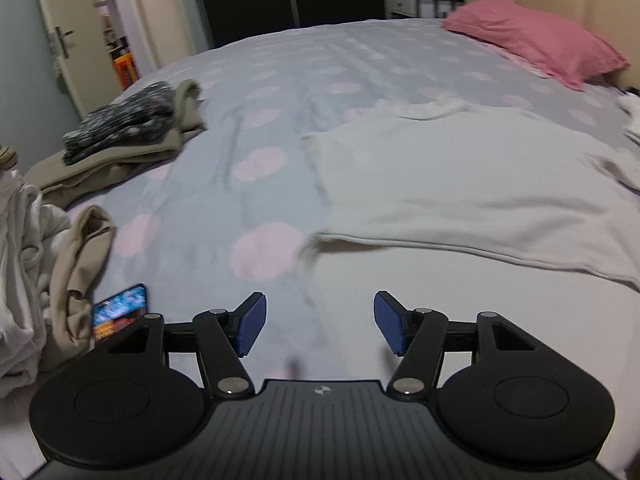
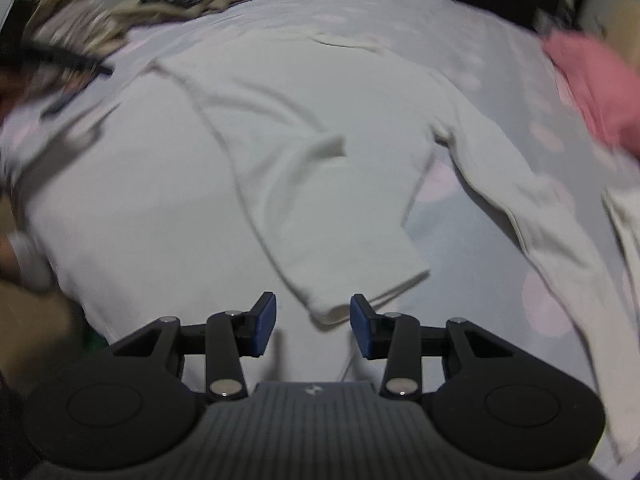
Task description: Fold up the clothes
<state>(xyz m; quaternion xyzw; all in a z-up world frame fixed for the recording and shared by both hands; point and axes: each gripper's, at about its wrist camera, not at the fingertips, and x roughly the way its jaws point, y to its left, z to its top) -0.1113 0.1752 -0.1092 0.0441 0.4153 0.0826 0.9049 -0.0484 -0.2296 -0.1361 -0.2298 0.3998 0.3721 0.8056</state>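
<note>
While I am looking left to right, my left claw (image 1: 320,324) is hanging wide open with nothing in it, and the white top (image 1: 460,184) is lying ahead of it and off to its right on the bed (image 1: 280,92). My right claw (image 2: 313,326) is open too, gripping nothing. The folded sleeve (image 2: 320,208) is running away from it, cuff end just in front, so I think this claw is nearer.
</note>
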